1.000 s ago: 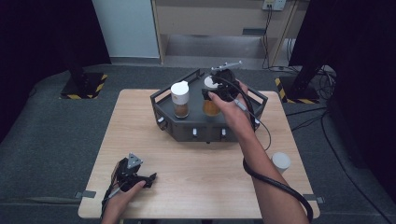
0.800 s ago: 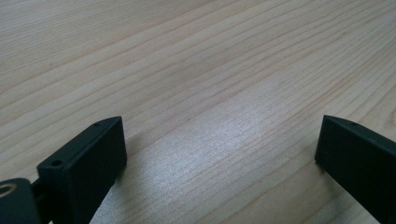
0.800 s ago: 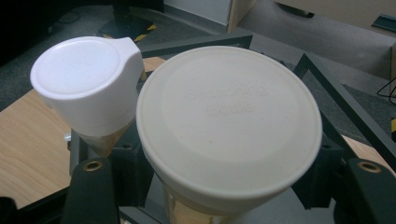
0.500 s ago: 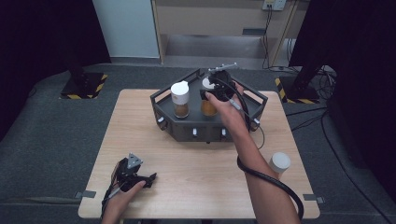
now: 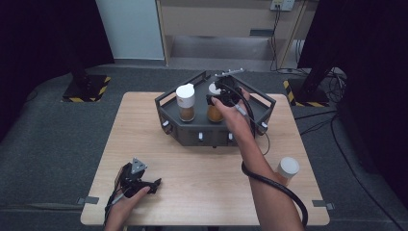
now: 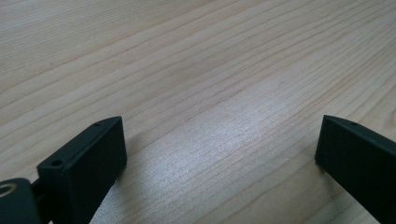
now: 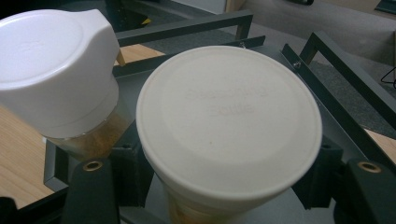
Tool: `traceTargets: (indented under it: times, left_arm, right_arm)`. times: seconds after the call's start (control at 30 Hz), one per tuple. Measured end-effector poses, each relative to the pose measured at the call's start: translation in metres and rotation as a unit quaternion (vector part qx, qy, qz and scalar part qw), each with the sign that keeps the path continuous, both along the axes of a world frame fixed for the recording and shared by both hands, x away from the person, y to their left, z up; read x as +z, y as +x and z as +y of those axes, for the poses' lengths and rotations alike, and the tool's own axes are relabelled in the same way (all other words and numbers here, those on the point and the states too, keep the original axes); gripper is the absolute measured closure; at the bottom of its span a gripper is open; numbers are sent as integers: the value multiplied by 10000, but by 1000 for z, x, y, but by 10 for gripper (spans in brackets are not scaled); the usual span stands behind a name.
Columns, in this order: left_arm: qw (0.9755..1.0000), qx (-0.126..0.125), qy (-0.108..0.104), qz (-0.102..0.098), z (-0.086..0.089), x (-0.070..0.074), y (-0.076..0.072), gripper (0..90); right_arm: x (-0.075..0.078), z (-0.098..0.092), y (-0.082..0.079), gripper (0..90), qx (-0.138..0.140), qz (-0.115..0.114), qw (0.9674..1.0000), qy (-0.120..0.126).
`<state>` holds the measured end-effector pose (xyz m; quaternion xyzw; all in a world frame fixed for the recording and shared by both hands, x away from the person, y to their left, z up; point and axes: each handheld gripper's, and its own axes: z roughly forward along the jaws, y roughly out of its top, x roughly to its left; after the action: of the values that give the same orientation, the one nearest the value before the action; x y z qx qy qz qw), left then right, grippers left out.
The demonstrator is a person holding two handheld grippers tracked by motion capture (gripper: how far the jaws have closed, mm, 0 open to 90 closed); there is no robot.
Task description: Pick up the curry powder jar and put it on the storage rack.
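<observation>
Two spice jars sit in the dark rack [image 5: 260, 103]. Right claw [image 7: 224, 186] pinches the round-lidded jar [image 7: 229, 121] just under its lid, beside the flip-cap jar [image 7: 60, 70], likely seating it. Left claw [image 6: 219, 154] rests spread on the bench [image 5: 192, 183], idle.

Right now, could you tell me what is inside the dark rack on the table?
Two white-capped spice jars stand in the rack: one jar free, the other between the right gripper jaws. The rack floor beneath them is covered.
</observation>
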<state>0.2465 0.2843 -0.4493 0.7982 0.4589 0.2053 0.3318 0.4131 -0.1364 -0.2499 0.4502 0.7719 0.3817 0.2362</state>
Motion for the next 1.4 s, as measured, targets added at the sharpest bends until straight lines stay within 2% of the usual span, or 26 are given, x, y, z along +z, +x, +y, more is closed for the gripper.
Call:
traceTargets:
  times: [0.3,1.0,1.13,1.3,1.4]
  left_arm:
    - [10000,0,0,-1,0,0,0,5]
    - [10000,13,0,0,0,0,0,5]
    - [10000,13,0,0,0,0,0,5]
    - [10000,11,-2,3,0,0,0,5]
    - [10000,11,-3,3,0,0,0,5]
  right_arm:
    - [-6,1,3,342,-13,61,10000,25]
    - [-11,1,-2,336,22,5,10000,47]
    - [-11,-1,0,288,70,96,9999,86]
    - [-10,-5,-3,173,135,61,9998,142]
    - [-8,-7,-8,116,180,30,9998,82]
